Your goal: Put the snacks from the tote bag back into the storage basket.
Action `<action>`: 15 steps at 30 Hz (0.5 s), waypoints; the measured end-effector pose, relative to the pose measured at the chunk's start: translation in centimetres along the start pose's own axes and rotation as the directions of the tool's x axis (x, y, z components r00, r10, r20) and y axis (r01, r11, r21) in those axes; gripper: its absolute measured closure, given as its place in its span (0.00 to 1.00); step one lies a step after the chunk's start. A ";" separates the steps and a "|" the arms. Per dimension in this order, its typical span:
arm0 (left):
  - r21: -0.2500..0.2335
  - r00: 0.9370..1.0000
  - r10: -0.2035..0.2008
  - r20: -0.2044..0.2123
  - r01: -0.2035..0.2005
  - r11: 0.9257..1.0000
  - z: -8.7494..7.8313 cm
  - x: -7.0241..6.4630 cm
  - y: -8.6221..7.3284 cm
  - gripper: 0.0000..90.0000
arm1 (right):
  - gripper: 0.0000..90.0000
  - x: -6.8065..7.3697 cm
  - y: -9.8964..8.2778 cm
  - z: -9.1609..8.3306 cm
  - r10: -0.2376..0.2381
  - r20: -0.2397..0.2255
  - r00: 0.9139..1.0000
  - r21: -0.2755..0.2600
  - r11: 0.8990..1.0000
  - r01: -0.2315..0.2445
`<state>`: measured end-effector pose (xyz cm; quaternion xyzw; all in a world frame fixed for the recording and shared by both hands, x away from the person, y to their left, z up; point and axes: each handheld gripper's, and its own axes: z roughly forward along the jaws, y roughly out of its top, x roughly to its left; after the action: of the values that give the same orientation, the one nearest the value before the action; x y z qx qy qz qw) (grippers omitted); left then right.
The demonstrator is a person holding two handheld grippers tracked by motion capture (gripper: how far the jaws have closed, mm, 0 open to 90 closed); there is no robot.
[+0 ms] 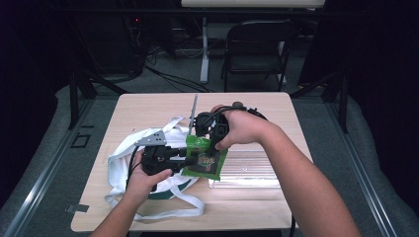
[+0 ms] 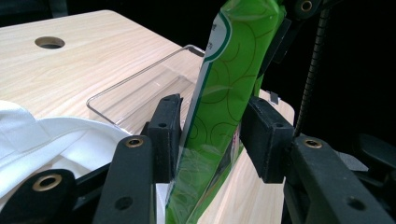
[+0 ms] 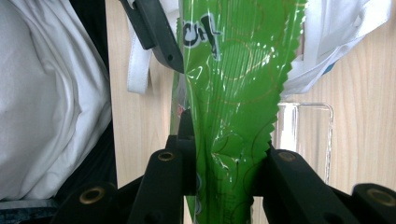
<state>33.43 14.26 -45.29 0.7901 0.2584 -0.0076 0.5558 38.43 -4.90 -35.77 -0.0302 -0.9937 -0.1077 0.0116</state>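
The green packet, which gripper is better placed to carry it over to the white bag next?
Right. The right gripper is clamped on the green packet; the left gripper has a gap on one side of it, so its hold looks loose. The white bag lies just beside them.

A green packet is clamped between the fingers; white cloth is seen to their left.

Green packet: top and bottom cut by frame in right gripper view, print too partial to read; label too small to read from high view. White bag: partly hidden under hands and grippers. Clear tray: near end covered by packet. Person: forearms cut off at bottom edge.
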 end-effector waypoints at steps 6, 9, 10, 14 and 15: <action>-0.001 1.000 -0.003 0.001 0.003 1.000 0.1 0.0 0.0 0.64 | 0.82 0.0 0.0 0.0 -0.002 0.006 1.000 0.012 1.000 0.002; 0.000 1.000 -0.005 0.001 0.005 1.000 0.1 0.0 0.0 0.64 | 0.82 0.0 0.0 0.0 0.001 0.007 1.000 0.010 1.000 -0.001; 0.000 1.000 -0.007 0.001 0.007 1.000 0.1 0.1 0.0 0.63 | 0.82 0.0 0.0 0.0 0.001 0.008 1.000 0.011 1.000 -0.001; 0.002 1.000 -0.012 -0.006 0.012 1.000 0.0 0.2 -0.1 0.62 | 0.82 0.0 -0.1 -0.3 -0.004 0.020 1.000 0.012 1.000 0.004; 0.002 1.000 -0.012 -0.006 0.012 1.000 0.0 0.2 -0.1 0.62 | 0.82 0.0 -0.1 -0.3 -0.004 0.020 1.000 0.012 1.000 0.004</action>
<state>33.55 14.31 -45.42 0.7891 0.2648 -0.0089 0.5541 38.44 -5.06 -35.54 -0.0291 -0.9944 -0.1016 0.0014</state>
